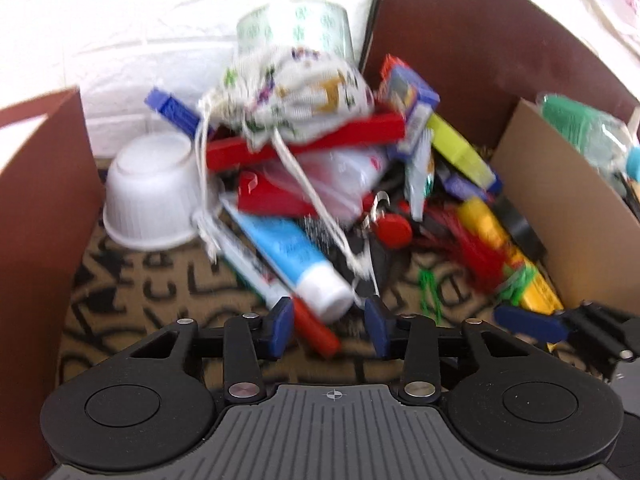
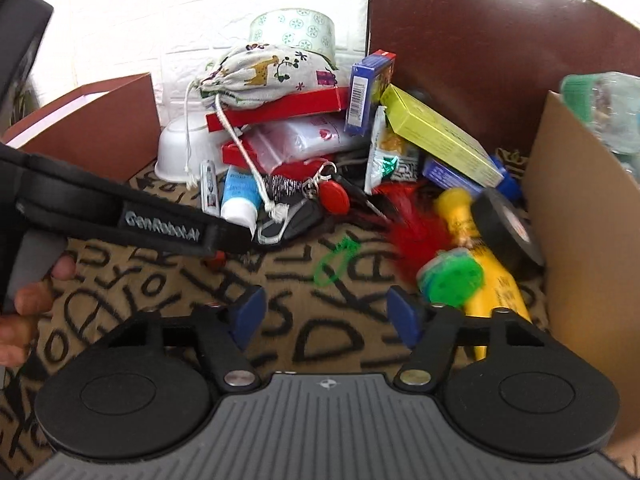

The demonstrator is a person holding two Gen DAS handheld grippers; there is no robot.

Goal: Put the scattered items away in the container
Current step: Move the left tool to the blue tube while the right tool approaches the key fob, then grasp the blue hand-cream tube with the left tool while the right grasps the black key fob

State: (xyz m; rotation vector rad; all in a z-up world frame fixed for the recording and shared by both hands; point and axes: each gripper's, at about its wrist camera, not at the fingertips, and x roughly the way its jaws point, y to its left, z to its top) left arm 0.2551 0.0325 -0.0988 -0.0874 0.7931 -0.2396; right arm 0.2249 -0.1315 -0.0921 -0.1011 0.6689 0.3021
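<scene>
A heap of small items lies on a lettered mat (image 2: 280,280): a drawstring pouch (image 2: 264,72), red boxes (image 2: 280,110), a blue-and-white tube (image 1: 296,264), a red marker (image 1: 316,332), a yellow bottle (image 2: 492,280), black tape (image 2: 508,224), a green disc (image 2: 456,276). A cardboard container (image 2: 584,248) stands at the right. My left gripper (image 1: 328,330) is open, its fingers either side of the tube cap and marker. My right gripper (image 2: 326,316) is open and empty above the mat; it also shows in the left wrist view (image 1: 528,322).
A white bowl (image 1: 152,196) lies upside down at the left. A patterned tape roll (image 2: 292,32) stands behind the heap. Brown boards (image 2: 480,40) stand behind and at the left. A green-capped bottle (image 1: 580,128) sits in the container.
</scene>
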